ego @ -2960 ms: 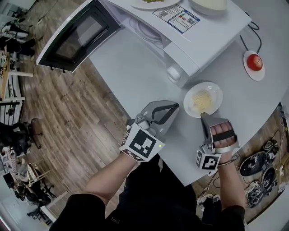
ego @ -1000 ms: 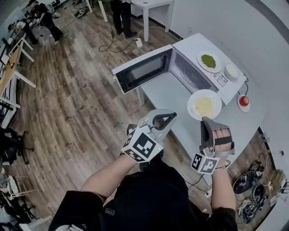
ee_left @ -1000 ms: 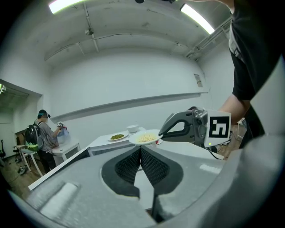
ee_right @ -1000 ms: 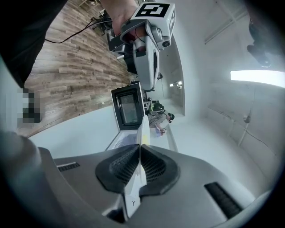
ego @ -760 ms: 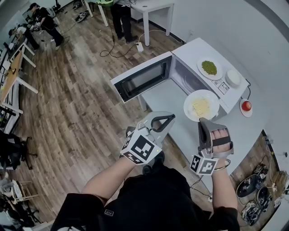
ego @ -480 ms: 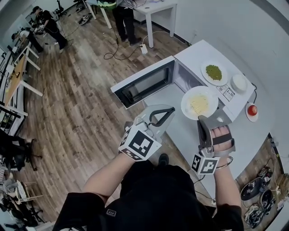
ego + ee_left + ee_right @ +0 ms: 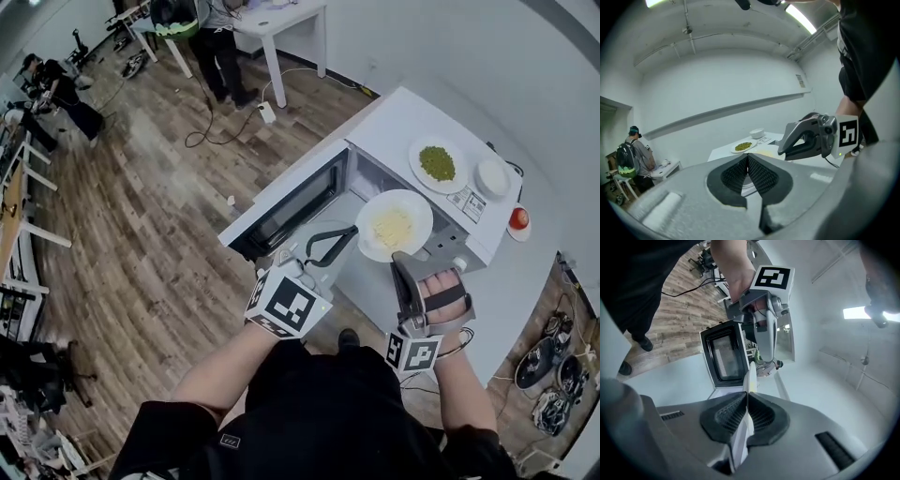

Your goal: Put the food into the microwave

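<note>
The plate of food [image 7: 422, 217] is clamped at its rim by the right tongs [image 7: 401, 255]. The open microwave [image 7: 384, 131] lies just ahead of them, so insertion is judged still to be done. The left tongs [image 7: 351, 230] are pressed together, empty.

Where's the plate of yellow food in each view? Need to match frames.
Head view: plate centre-right, at the open microwave mouth, rim in the right gripper.
Left gripper view: likely the pale sliver mid-frame, mostly hidden.
Right gripper view: edge-on, pinched between the jaws.
Landmark: the microwave: its top, its door.
</note>
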`<state>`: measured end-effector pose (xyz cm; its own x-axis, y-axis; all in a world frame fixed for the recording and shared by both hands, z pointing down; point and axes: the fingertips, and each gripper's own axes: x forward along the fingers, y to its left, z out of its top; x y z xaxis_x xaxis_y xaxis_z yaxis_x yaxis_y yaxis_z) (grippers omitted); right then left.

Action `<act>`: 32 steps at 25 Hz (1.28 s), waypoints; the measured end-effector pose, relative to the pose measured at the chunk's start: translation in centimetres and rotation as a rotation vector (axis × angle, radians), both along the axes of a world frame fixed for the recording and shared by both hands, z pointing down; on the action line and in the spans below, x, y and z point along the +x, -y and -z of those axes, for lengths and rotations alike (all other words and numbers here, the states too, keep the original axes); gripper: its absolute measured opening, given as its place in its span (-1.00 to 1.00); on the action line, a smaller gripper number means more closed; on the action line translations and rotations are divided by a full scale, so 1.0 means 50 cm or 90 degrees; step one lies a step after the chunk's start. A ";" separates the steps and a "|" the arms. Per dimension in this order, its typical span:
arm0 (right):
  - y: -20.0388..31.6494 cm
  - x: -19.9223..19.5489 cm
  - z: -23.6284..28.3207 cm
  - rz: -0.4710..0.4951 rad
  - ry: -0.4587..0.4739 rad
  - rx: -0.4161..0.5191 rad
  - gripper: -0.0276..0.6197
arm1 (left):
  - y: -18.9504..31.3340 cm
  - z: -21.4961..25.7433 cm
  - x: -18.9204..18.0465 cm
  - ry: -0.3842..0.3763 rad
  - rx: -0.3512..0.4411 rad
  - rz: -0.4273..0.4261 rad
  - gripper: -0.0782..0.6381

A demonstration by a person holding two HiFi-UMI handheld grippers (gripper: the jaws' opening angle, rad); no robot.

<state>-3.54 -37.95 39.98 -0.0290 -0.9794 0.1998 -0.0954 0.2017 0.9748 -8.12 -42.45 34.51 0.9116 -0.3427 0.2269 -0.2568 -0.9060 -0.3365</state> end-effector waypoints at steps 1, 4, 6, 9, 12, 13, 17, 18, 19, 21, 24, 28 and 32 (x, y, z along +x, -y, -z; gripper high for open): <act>0.008 -0.008 -0.007 -0.016 0.003 -0.005 -0.84 | 0.009 -0.002 -0.004 -0.002 -0.004 -0.016 -0.76; 0.032 -0.030 -0.036 -0.067 0.009 -0.019 -0.84 | 0.036 -0.002 -0.025 -0.011 -0.010 -0.058 -0.76; 0.049 -0.041 -0.064 -0.102 0.008 -0.034 -0.84 | 0.051 -0.006 -0.036 -0.018 -0.016 -0.086 -0.76; 0.068 -0.051 -0.104 -0.141 0.005 -0.056 -0.84 | 0.064 -0.024 -0.047 -0.020 -0.026 -0.123 -0.76; 0.088 -0.040 -0.133 -0.175 0.006 -0.065 -0.84 | 0.084 -0.046 -0.045 -0.025 -0.041 -0.138 -0.76; 0.094 -0.033 -0.142 -0.186 0.009 -0.066 -0.84 | 0.090 -0.054 -0.042 -0.026 -0.045 -0.140 -0.76; 0.121 0.005 -0.182 -0.217 0.007 -0.065 -0.84 | 0.105 -0.080 -0.019 -0.036 -0.049 -0.148 -0.76; 0.130 0.016 -0.196 -0.220 0.004 -0.065 -0.84 | 0.106 -0.086 -0.012 -0.040 -0.048 -0.150 -0.76; 0.138 0.026 -0.210 -0.222 0.001 -0.066 -0.84 | 0.106 -0.093 -0.004 -0.041 -0.045 -0.152 -0.76; 0.152 0.045 -0.238 -0.227 -0.002 -0.069 -0.84 | 0.106 -0.110 0.012 -0.040 -0.040 -0.156 -0.76; 0.172 0.070 -0.269 -0.235 -0.008 -0.071 -0.84 | 0.104 -0.138 0.035 -0.036 -0.043 -0.166 -0.76; 0.202 0.103 -0.303 -0.248 -0.010 -0.073 -0.84 | 0.111 -0.167 0.060 -0.031 -0.044 -0.175 -0.76; 0.228 0.126 -0.339 -0.264 -0.004 -0.088 -0.84 | 0.122 -0.196 0.075 -0.026 -0.051 -0.173 -0.76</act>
